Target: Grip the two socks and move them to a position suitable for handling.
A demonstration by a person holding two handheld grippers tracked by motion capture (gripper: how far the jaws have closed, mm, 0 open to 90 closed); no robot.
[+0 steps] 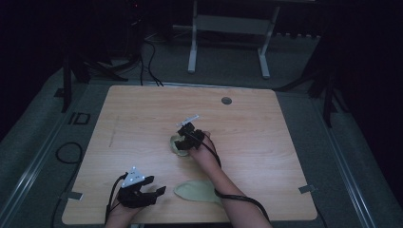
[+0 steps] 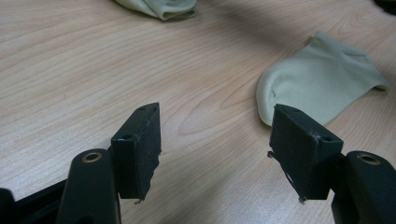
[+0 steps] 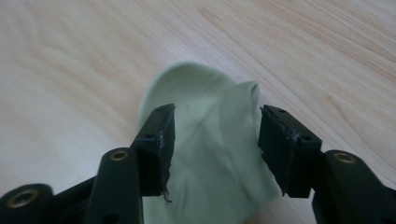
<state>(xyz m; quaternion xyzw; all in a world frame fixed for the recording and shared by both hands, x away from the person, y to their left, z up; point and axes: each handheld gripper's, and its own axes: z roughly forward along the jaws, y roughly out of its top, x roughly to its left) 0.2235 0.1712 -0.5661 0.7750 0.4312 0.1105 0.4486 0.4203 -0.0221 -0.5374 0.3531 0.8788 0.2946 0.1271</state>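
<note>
1. Two tongs, one per hand. Left tongs [image 1: 159,190] nearest, at the front edge of the tabletop [image 1: 142,118], released and holding nothing, jaws aimed toward the flat sock; probably parked there, ready to help.
2. Two pale green socks. Flat sock [image 1: 197,191] just beside the left tongs, spread out near the front edge, partly under the right forearm, untouched; likely waiting its turn.
3. Farther out, near the tabletop's middle, bunched sock [image 1: 178,145] beneath the right tongs [image 1: 183,137]. Jaws apart, straddling the fabric in the right gripper view, not yet clenched; probably poised to pinch it, or just let go.
4. One grey round grommet [image 1: 226,100] beyond, near the far edge.
</note>
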